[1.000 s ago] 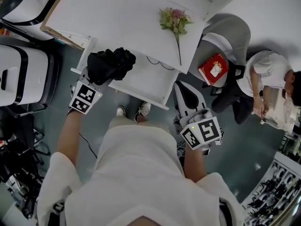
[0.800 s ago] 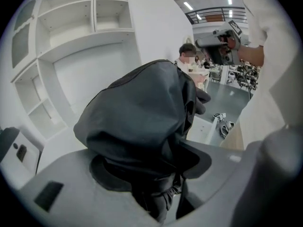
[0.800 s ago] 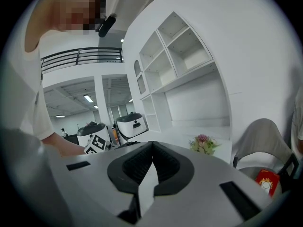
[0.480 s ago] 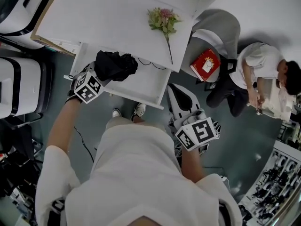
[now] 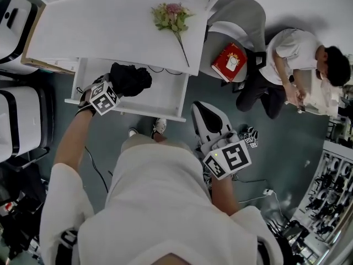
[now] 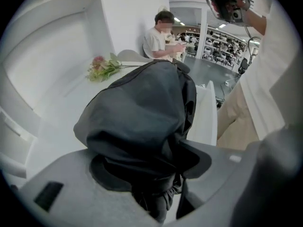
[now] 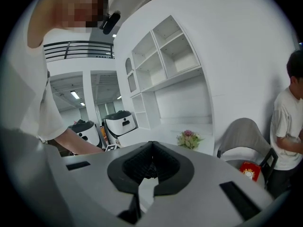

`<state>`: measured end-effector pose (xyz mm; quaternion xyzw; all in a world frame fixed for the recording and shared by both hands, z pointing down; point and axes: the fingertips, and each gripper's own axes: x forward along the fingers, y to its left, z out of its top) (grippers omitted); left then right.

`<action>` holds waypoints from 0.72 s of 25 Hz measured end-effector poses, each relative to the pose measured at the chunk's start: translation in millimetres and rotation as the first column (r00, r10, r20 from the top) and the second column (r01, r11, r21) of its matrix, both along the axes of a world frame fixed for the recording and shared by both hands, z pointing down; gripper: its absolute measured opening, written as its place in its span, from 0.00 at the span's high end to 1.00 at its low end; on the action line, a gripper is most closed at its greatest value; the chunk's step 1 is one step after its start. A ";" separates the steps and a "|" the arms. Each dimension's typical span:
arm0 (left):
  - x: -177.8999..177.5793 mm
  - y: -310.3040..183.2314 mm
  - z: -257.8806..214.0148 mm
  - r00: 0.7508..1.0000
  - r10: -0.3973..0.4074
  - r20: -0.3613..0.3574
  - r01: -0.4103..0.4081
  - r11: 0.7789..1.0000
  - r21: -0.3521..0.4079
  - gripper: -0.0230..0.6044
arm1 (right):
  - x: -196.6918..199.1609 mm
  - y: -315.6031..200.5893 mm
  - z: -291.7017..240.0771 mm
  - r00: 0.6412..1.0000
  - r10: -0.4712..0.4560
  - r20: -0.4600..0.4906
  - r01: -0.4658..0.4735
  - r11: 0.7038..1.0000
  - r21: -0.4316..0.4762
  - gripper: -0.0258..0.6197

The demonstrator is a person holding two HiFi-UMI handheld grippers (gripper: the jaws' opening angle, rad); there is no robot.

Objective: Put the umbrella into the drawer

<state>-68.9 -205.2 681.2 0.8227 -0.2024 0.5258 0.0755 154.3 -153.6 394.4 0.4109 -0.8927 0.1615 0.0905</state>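
The black folded umbrella [image 5: 131, 79] hangs as a crumpled bundle over the left part of the open white drawer [image 5: 165, 95] below the desk. My left gripper [image 5: 113, 85] is shut on its near end, and the fabric [image 6: 142, 117] fills the space between the jaws of the left gripper [image 6: 152, 176]. The drawer's white wall [image 6: 206, 112] shows just to the right of the bundle. My right gripper [image 5: 203, 115] hangs apart to the right of the drawer, over the floor. In its own view the right gripper [image 7: 151, 146] has its tips together with nothing between them.
A bunch of flowers [image 5: 172, 16] lies on the white desk [image 5: 105, 32] above the drawer. A grey chair [image 5: 234, 21] with a red book [image 5: 229, 61] stands right of the desk. A seated person [image 5: 292, 54] is beyond it. White machines [image 5: 16, 15] stand at left.
My left gripper has sunk with the umbrella, from the drawer's left corner down into the drawer. The right gripper has drifted slightly. The head view has shifted.
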 end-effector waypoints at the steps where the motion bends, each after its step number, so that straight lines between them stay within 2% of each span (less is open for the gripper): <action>1: 0.6 -1.9 5.3 1.000 0.008 0.011 -0.008 1.000 -0.002 0.53 | 2.3 2.9 0.3 1.000 0.011 -0.005 -0.011 1.000 -0.002 0.96; 7: 7.1 -8.2 37.2 0.998 0.038 0.054 -0.036 0.998 -0.047 0.53 | 16.7 19.8 5.9 0.997 0.076 -0.031 -0.077 0.997 -0.029 0.96; 13: 2.4 -5.0 67.3 0.994 0.020 0.104 -0.007 0.993 -0.120 0.53 | 27.3 32.9 3.7 0.990 0.127 -0.066 -0.129 0.991 -0.026 0.96; 18: 6.8 -7.5 78.8 0.990 0.047 0.134 -0.028 0.990 -0.138 0.53 | 35.6 37.4 7.1 0.986 0.153 -0.073 -0.156 0.987 -0.039 0.96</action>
